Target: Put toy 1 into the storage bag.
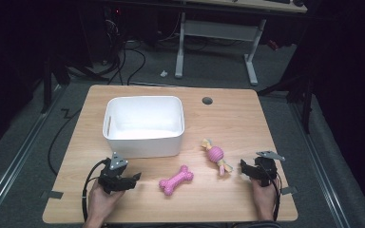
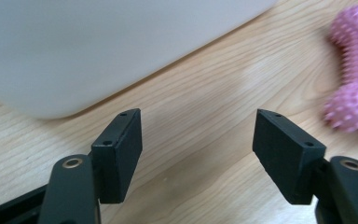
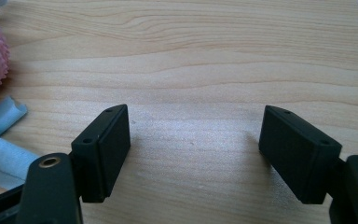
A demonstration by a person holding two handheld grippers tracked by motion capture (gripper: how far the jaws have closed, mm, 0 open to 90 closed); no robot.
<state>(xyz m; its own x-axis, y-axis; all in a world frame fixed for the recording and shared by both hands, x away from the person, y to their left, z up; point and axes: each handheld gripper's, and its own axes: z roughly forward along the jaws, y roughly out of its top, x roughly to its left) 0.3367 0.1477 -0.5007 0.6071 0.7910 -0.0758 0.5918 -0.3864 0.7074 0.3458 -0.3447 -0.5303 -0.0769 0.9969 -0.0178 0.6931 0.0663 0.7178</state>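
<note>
Claws both wide, empty: left claw [image 1: 132, 179], right claw [image 1: 244, 167]. Pink bone toy [image 1: 176, 180] on counter [image 1: 228, 118], between claws, near white bin [image 1: 144, 124]. Grab bone at thin middle, squeeze gently, lift straight.

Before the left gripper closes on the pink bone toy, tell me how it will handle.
The pink bone toy looks like nubby rubber, so it probably grips well and flexes slightly. It lies flat on the table, so it is unlikely to roll. It seems light for its size.
</note>
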